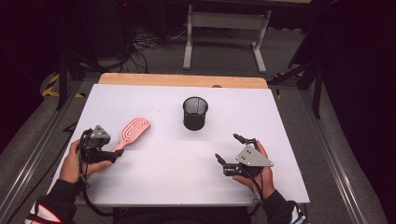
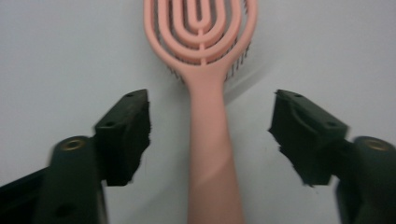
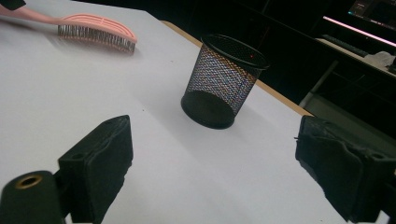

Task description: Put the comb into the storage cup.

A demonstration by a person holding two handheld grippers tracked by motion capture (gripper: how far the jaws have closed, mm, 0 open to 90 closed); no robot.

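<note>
While the left tool (image 2: 210, 135) gapes wide astride the pink hairbrush (image 2: 205, 93) handle, close squarely mid-handle; the right tool (image 3: 219, 172) waits open, empty.

- A lab or recording studio is suggested, not a home.
- A white table (image 1: 154, 98) is set on a metal frame (image 1: 329, 154), with black drapes (image 1: 364, 70) hung around it.
- Loose cables (image 1: 140, 44) are strewn on the grey carpet (image 1: 224, 58) behind.
- Hazard tape (image 1: 51, 86) is stuck to the floor.
- A lit monitor (image 3: 373, 11) is seen on a bench.
</note>
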